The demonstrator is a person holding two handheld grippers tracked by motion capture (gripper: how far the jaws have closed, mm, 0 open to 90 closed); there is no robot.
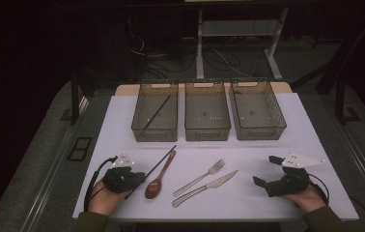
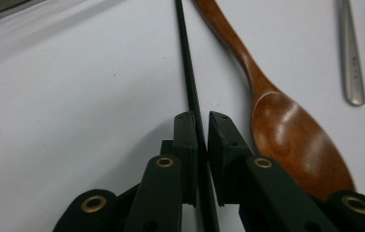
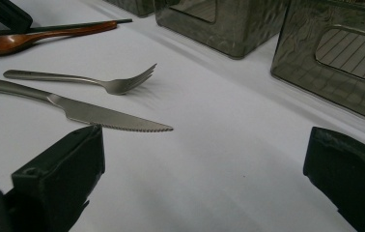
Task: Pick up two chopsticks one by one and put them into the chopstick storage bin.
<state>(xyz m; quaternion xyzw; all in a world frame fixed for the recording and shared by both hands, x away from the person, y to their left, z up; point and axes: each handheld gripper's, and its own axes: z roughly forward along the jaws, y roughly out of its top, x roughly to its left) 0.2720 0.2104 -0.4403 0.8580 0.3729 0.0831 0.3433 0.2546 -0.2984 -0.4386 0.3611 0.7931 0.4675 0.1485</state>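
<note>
My left gripper (image 1: 139,180) (image 2: 200,126) lies low on the white table, shut on a thin black chopstick (image 1: 160,161) (image 2: 186,63) that runs between its jaws and away toward the bins. Just right of it lies a brown wooden spoon (image 1: 159,176) (image 2: 291,135) (image 3: 35,38), bowl toward me. A metal fork (image 1: 202,176) (image 3: 89,81) and a serrated knife (image 1: 208,185) (image 3: 93,113) lie side by side in the middle. My right gripper (image 1: 266,170) (image 3: 204,145) rests at the front right, open with only bare table between its jaws.
Three clear smoky bins stand in a row at the back: left bin (image 1: 154,134), middle bin (image 1: 207,133), right bin (image 1: 260,132). Inside the left bin lies another black chopstick (image 1: 157,113). The white table (image 1: 248,154) ends close behind the bins.
</note>
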